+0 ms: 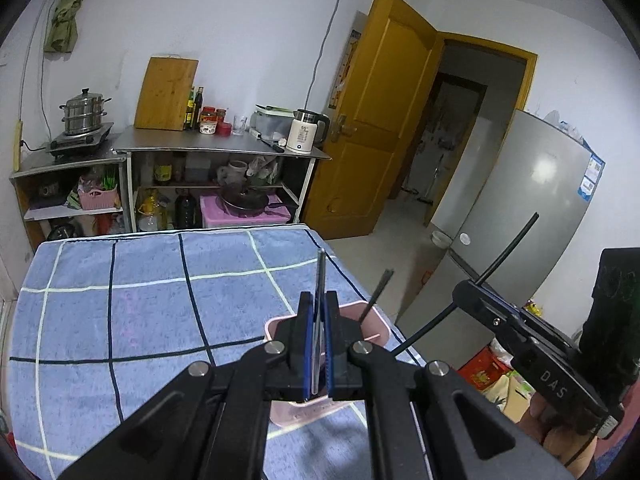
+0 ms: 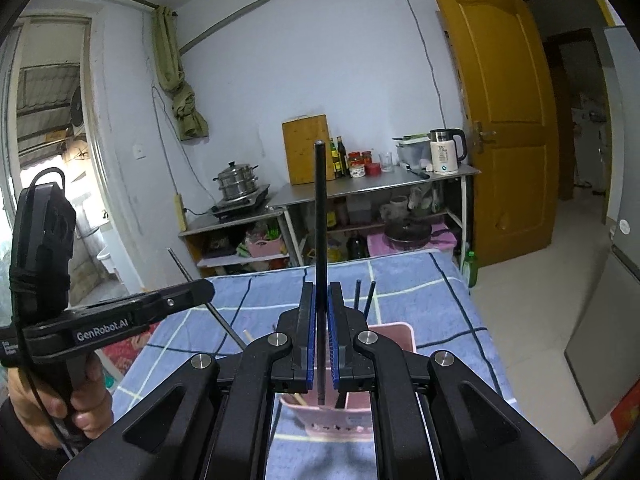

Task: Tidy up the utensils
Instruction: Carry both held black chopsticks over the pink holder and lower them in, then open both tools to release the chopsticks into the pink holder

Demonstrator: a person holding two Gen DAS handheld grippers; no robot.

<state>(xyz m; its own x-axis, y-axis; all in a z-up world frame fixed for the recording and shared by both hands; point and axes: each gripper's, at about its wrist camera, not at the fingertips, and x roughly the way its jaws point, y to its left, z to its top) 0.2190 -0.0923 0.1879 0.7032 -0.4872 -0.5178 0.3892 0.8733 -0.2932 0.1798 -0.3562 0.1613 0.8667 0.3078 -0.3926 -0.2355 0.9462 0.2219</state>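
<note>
We hold both tongs clamped: left gripper on 1 chopstick | right gripper on 1 black chopstick | pink holder at bed's right edge.

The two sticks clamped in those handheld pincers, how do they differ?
The left gripper pinches a thin silvery chopstick, flat and shiny; the right gripper pinches a black chopstick, matte and seemingly thicker. The silvery one looks short in its own view, the black one long. Both stand upright between shut jaws above the pink holder on the blue checked cloth.
</note>
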